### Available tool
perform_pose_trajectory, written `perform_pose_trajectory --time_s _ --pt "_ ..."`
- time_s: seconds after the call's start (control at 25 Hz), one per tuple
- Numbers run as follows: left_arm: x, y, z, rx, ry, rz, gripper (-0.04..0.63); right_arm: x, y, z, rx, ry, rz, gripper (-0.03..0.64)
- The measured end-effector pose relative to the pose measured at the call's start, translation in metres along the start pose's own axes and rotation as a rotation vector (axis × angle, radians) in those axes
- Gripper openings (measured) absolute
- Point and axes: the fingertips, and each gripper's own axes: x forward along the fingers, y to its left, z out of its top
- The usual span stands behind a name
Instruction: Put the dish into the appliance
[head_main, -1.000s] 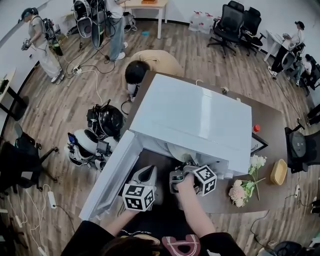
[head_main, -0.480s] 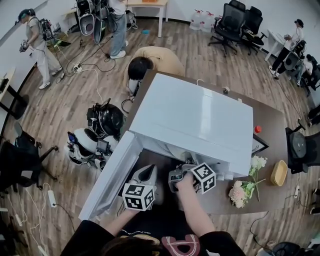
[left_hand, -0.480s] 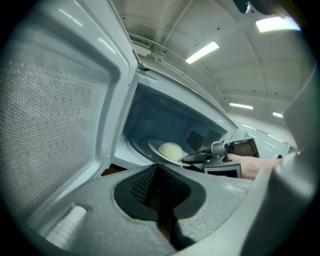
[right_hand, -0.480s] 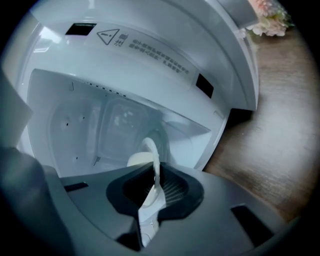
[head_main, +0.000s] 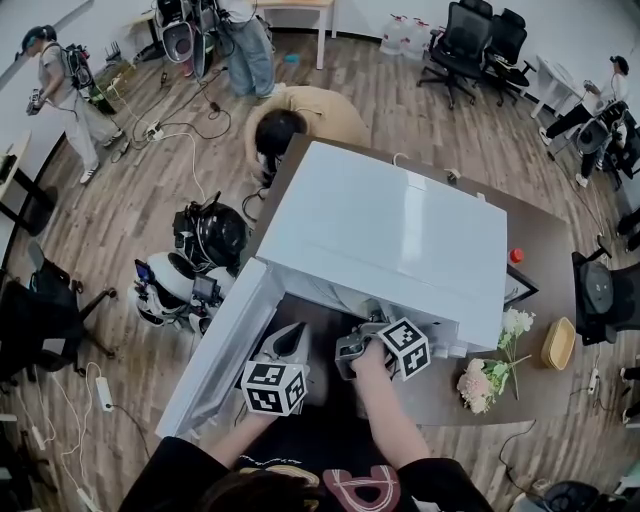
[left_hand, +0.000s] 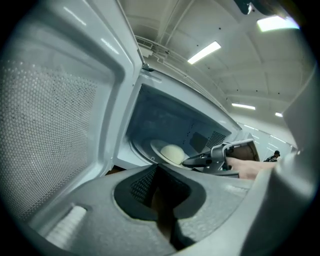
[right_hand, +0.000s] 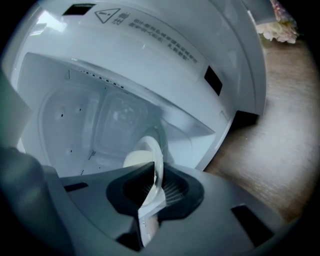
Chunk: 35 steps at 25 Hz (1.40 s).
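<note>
Looks past the left gripper, jaws together and empty, into the appliance. Finds the dish inside, pale lump on it; right gripper at the dish's right rim; open door left of the dish.

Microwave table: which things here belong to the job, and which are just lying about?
Part of the job:
- dish, clamped in the right gripper
- microwave
- its open door

Just lying about:
- flowers
- yellow bowl
- small red object
- office chairs across the room
</note>
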Motion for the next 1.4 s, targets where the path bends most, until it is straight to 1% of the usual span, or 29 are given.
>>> perform_pose_trajectory --time_s 0.16,0.36,0.44,0.52,0.64,0.8,0.92,1.16,1.24,1.4 --pt "0.002 -0.005 -0.002 0.005 0.004 -0.007 0.009 0.0 0.0 0.002 -0.015 0.0 0.006 0.045" --pt "0.004 -0.002 -0.003 0.008 0.012 -0.005 0.009 0.001 0.005 0.001 -0.023 -0.002 0.025 0.067" --pt "0.003 -0.003 -0.004 0.01 0.013 -0.005 0.009 0.001 0.006 0.001 -0.02 -0.001 0.035 0.091" --pt "0.003 -0.004 -0.004 0.014 0.011 -0.007 0.009 0.0 0.006 0.0 -0.025 0.0 0.038 0.091" --pt "0.001 -0.005 -0.004 0.018 0.007 -0.006 0.009 -0.003 0.006 0.0 -0.029 0.0 0.048 0.13" --pt "0.0 -0.005 -0.002 0.02 0.002 -0.006 0.009 -0.004 0.01 0.0 -0.02 0.003 0.072 0.168" --pt "-0.001 -0.008 -0.002 0.019 -0.004 -0.014 0.009 -0.009 0.014 0.002 -0.007 -0.008 0.113 0.2" --pt "-0.004 -0.014 -0.001 0.024 -0.018 -0.027 0.009 -0.022 0.017 0.005 -0.062 -0.023 0.163 0.236" --pt "-0.005 -0.016 -0.001 0.024 -0.022 -0.034 0.009 -0.026 0.017 0.004 -0.078 -0.017 0.167 0.247" --pt "-0.01 -0.021 -0.002 0.018 -0.031 -0.048 0.009 -0.039 0.016 0.001 -0.133 -0.015 0.167 0.247"
